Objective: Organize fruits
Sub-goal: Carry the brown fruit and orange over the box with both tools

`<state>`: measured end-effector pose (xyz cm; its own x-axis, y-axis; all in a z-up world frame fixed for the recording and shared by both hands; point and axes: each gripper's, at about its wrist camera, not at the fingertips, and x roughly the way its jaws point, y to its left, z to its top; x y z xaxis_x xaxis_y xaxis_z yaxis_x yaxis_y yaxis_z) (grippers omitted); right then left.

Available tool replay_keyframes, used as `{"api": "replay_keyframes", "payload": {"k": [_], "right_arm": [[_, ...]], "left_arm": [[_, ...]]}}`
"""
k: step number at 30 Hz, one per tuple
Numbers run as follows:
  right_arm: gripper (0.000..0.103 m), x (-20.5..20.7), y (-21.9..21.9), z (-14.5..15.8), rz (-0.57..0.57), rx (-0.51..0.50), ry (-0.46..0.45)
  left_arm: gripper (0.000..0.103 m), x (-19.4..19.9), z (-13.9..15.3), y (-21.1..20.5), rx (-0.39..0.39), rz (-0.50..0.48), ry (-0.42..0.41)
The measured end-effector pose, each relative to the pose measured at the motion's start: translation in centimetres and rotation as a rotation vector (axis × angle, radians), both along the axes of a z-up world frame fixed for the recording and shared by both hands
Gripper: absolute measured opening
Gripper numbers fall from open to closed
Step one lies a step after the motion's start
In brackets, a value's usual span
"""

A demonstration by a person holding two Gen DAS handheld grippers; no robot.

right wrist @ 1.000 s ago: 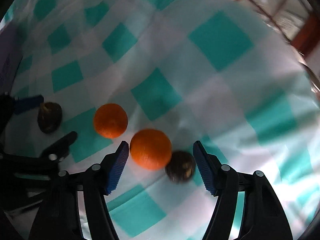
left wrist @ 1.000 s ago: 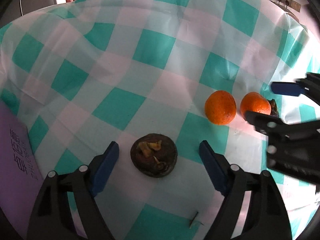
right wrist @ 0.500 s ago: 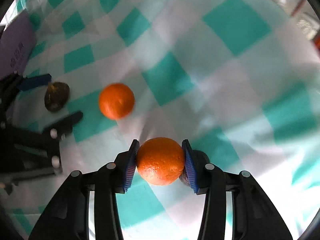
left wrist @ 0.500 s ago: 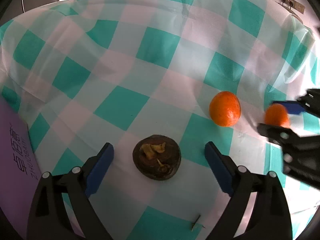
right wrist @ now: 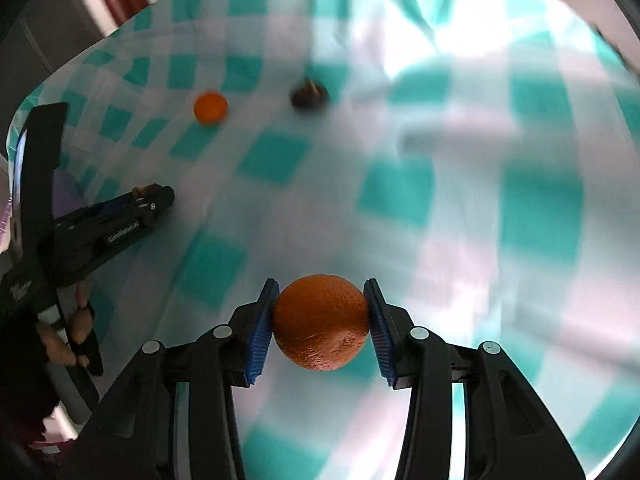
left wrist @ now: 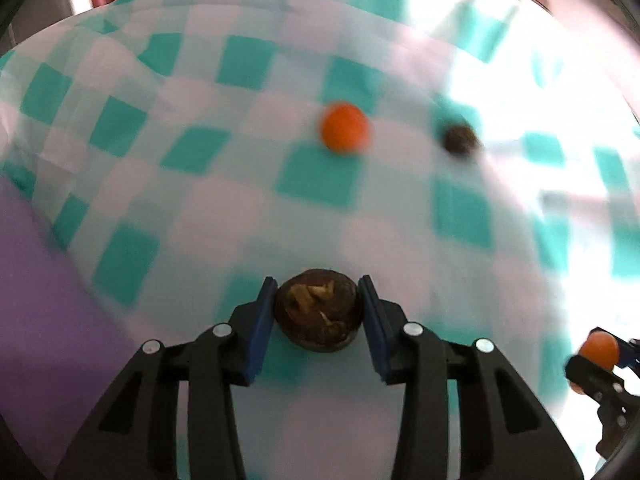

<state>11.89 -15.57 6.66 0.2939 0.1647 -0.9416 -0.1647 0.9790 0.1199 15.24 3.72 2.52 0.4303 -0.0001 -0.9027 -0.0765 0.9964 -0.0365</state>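
Left wrist view: my left jaws (left wrist: 319,312) are closing on the dark fruit (left wrist: 319,314), pads touching. My right jaws (right wrist: 321,322) pinch an orange (right wrist: 321,322). Round fruit could slip out if I swing fast.

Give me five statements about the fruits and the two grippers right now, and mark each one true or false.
1. The right gripper clamps an orange. True.
2. The left gripper is empty. False: a dark brown fruit sits between its pads, jaws closing on it.
3. A second orange lies on the checked cloth. True.
4. Both dark fruits are held. False: the other dark fruit lies on the cloth.
5. The cloth is red and white. False: teal and white.
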Motion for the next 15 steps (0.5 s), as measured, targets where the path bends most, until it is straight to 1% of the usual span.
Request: {"api": "replay_keyframes", "payload": {"k": [3, 5, 6, 8, 11, 13, 15], "right_arm": [[0.043, -3.5, -0.7, -0.3, -0.035, -0.001, 0.07], [0.043, -4.9, -0.7, 0.3, -0.034, -0.001, 0.084], [0.043, -5.8, -0.6, 1.3, -0.024, -0.004, 0.076], [0.043, -6.6, -0.1, 3.0, 0.004, -0.026, 0.049], [0.043, -7.4, 1.1, 6.5, 0.057, -0.06, -0.025], [0.043, -7.8, 2.3, 9.3, 0.099, -0.084, -0.091], [0.043, -8.3, 3.7, 11.9, 0.138, -0.098, -0.157]], "left_arm": [[0.042, -3.6, 1.8, -2.4, -0.012, -0.07, 0.009], [0.042, -5.4, 3.5, -3.5, 0.0, -0.122, -0.013], [0.042, -6.5, 4.7, -4.0, 0.019, -0.145, -0.035], [0.042, -7.9, 7.1, -3.7, 0.034, -0.146, -0.07], [0.042, -9.5, 10.5, -3.0, 0.051, -0.121, -0.125], [0.042, -10.6, 13.7, -2.2, 0.069, -0.105, -0.183], [0.042, -11.6, 15.9, -1.6, 0.085, -0.095, -0.226]]}}
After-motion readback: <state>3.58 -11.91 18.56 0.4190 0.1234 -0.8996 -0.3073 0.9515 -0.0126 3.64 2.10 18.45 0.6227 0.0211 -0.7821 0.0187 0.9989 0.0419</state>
